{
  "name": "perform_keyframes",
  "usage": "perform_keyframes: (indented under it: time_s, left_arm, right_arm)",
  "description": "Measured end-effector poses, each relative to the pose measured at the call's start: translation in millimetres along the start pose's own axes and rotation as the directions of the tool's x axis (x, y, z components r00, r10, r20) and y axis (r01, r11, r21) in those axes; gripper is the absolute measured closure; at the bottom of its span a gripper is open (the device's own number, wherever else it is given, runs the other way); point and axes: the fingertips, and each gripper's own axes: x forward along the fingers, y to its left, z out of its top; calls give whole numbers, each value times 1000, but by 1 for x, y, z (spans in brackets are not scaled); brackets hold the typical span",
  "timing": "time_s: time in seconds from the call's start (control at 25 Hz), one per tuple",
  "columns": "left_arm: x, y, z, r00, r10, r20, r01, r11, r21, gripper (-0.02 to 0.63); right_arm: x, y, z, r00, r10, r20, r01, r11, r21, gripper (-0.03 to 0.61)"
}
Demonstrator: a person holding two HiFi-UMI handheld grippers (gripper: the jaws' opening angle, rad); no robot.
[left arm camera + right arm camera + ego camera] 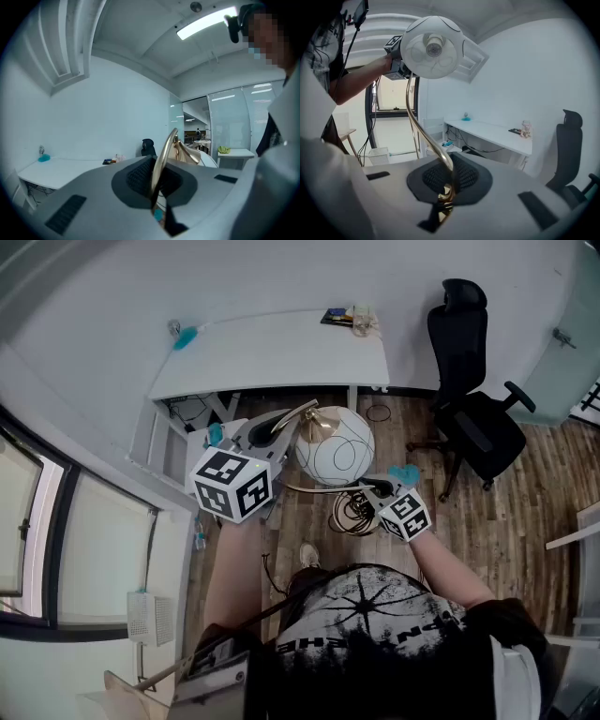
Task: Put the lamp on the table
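- The lamp (335, 448) is held in the air just short of the table (272, 357), with its brass stem (319, 489) running back from the table.
- The left gripper (284, 425), nearer the table, is clamped tight on the stem's upper curve.
- The right gripper (372, 487) pinches the stem's lower end, farther from the table.

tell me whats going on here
A person holds a lamp up off the floor with both tools. The left hand-held gripper is shut on its brass stem close to the round shade; the right hand-held gripper is shut on the stem lower down. The white table stands ahead, and the lamp is not on it yet.
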Motion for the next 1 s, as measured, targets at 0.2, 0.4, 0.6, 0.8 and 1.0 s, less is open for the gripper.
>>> perform_keyframes:
  time_s: [0.2, 0.4, 0.6, 0.8, 1.0]
  left_arm:
    - [0, 0, 2, 1000, -2, 3, 2, 1000, 3, 598]
    - [-1, 0, 2, 1000, 3, -1, -3, 1000, 2, 598]
    - [-1, -1, 4, 1000, 5, -3, -5, 1000, 6, 598]
    - [-4, -2, 3, 1000, 12, -1, -12, 1000, 8, 598]
    - [-4, -3, 2, 1000, 19, 2, -19, 1000, 9, 598]
  right_arm:
    - [0, -1, 3, 1000, -4, 1, 4, 1000, 0, 561]
    - [1, 0, 3, 1000, -1, 2, 1, 1000, 4, 561]
    - [1, 1, 4, 1000, 6, 11, -6, 1000, 8, 561]
    - [2, 2, 5, 1000, 4, 15, -4, 1000, 6, 561]
    - [2, 0, 4, 1000, 1, 20, -1, 1000, 1, 561]
